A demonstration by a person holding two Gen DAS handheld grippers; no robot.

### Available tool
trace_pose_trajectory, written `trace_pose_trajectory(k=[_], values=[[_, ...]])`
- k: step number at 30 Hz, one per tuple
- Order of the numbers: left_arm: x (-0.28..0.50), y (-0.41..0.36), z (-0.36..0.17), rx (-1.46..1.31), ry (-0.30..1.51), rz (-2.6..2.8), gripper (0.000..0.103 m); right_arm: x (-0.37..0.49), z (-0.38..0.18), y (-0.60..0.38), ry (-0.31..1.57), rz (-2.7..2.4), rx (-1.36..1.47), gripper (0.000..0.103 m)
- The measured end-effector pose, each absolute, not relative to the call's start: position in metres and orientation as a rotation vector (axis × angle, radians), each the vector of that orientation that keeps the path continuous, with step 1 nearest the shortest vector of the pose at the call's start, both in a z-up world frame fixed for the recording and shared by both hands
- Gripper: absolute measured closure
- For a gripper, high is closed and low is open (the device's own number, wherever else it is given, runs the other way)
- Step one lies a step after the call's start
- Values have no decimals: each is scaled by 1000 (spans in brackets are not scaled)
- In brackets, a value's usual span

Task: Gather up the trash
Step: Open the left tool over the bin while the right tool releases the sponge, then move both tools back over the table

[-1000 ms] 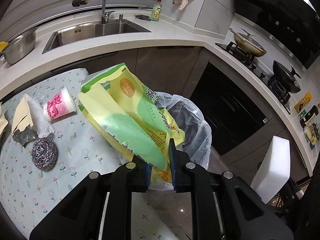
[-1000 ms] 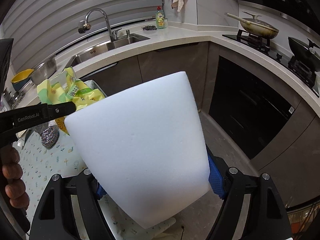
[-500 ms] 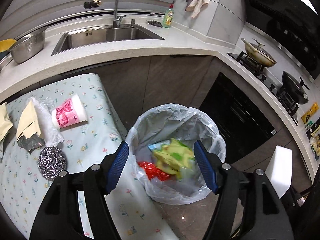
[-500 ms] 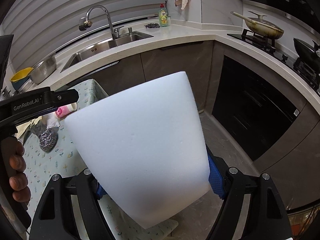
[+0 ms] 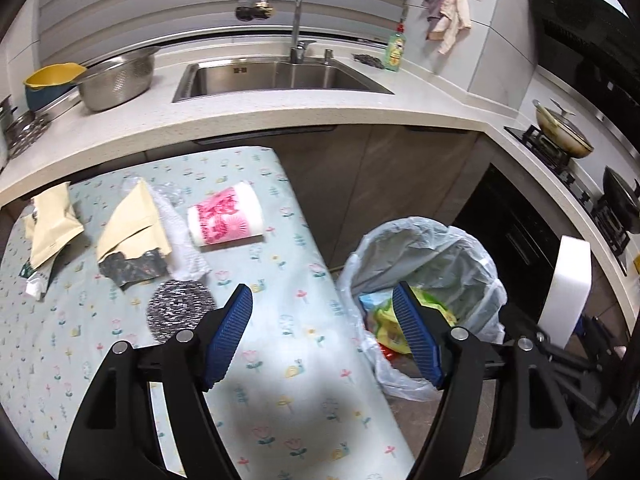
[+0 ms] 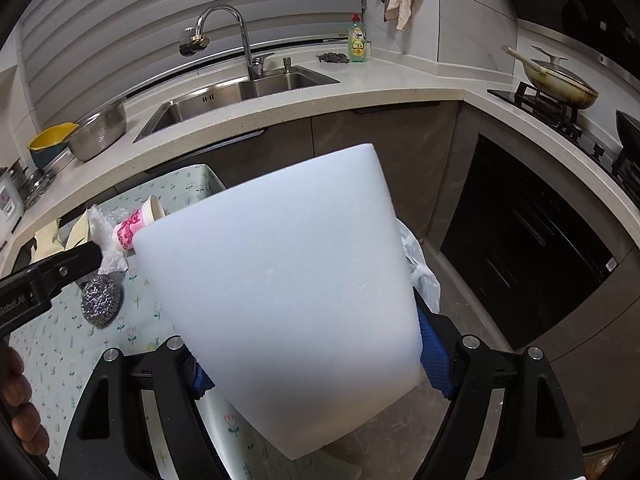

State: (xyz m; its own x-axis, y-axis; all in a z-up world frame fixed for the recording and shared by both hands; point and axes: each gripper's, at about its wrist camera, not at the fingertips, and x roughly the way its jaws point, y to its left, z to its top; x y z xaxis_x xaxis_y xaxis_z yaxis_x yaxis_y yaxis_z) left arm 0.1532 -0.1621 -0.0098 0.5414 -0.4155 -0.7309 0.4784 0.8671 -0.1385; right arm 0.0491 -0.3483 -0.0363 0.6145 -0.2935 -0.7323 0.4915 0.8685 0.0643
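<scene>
1. Sink (image 5: 280,76) and colander (image 5: 116,80): brushed steel, dull sheen.
2. Scourer (image 5: 178,312): coiled metal wire, glinting.
3. Table cover (image 5: 300,380): smooth printed cloth, matt.
4. Bin liner (image 5: 440,252): thin crinkled translucent plastic.
5. Foam block (image 6: 288,288): white, matt, finely pitted.
6. Gripper pads (image 5: 230,336): blue ribbed rubber.

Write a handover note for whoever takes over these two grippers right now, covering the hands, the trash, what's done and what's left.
Left gripper: jaws opening, nothing between them, over the edge of the floral tablecloth.
Right gripper: clamped on the white foam block, beside the bin.
Done: the yellow-green snack wrapper lies in the bin lined with a clear plastic bag.
Left on the table: the pink-patterned paper cup on its side, the steel wool scrubber, the white crumpled tissue, two tan paper pouches. Foam block not yet binned.
</scene>
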Motion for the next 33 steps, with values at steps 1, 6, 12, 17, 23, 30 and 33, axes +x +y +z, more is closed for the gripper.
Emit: trace_pose_trajectory(k=[1, 6, 12, 17, 23, 30, 33], values=[[154, -157, -10, 79, 841, -518, 30, 54, -37, -349, 793, -461, 271, 25], [159, -139, -10, 79, 826, -466, 26, 69, -33, -352, 777, -488, 260, 20], [163, -116, -9, 39, 815, -418, 17, 76, -22, -344, 746, -492, 239, 19], [164, -103, -7, 22, 810, -397, 17, 77, -15, -333, 736, -474, 230, 19], [162, -91, -4, 14, 801, -382, 17, 74, -6, -318, 722, -447, 214, 19], [160, -75, 2, 2, 785, -357, 14, 71, 4, -299, 706, -419, 202, 19], [158, -68, 5, -2, 779, -347, 14, 72, 8, -289, 701, -403, 199, 19]])
